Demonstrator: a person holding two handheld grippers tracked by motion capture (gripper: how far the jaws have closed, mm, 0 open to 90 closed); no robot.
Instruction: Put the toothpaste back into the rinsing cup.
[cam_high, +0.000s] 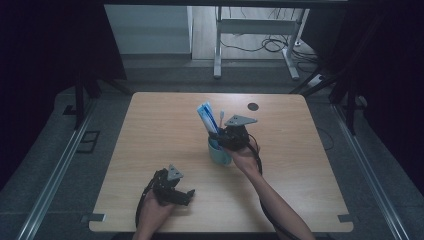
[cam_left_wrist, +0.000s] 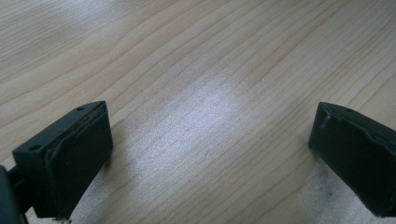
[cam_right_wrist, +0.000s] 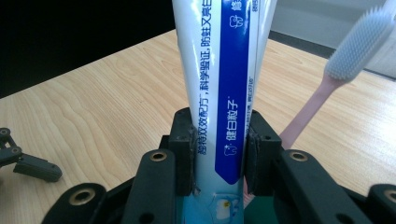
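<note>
The right gripper (cam_high: 223, 136) hangs over the middle of the wooden table (cam_high: 160, 130), poised at the mouth of a pale green cup (cam_high: 218, 154) that stands directly beneath it. Its jaws are drawn in tight on a white-and-blue toothpaste tube (cam_right_wrist: 219, 93): in the right gripper view the two black pads (cam_right_wrist: 184, 154) press flat against either side of the tube, which rises straight up between them, printed with Chinese characters on a blue band. The tube's lower end drops down past the jaws toward the cup; from above the tube (cam_high: 206, 116) leans up and away from the gripper, to its far left. Just beside the tube, to the right of the jaws, a pink-handled toothbrush (cam_right_wrist: 336, 79) with pale bristles slants upward; it does not touch the pads. The person's right hand (cam_high: 245, 157) grips the tool from the near side, forearm running back to the table's near edge.

The left gripper (cam_high: 185, 196) sits low near the front edge of the table, well apart from the cup, held in the person's left hand (cam_high: 152, 212). Its jaws stand wide apart with nothing between them; the left gripper view shows bare wood grain (cam_left_wrist: 201, 116) lying between the two black fingers (cam_left_wrist: 70, 158). A small dark round spot (cam_high: 253, 106) marks the tabletop beyond the right gripper.
</note>
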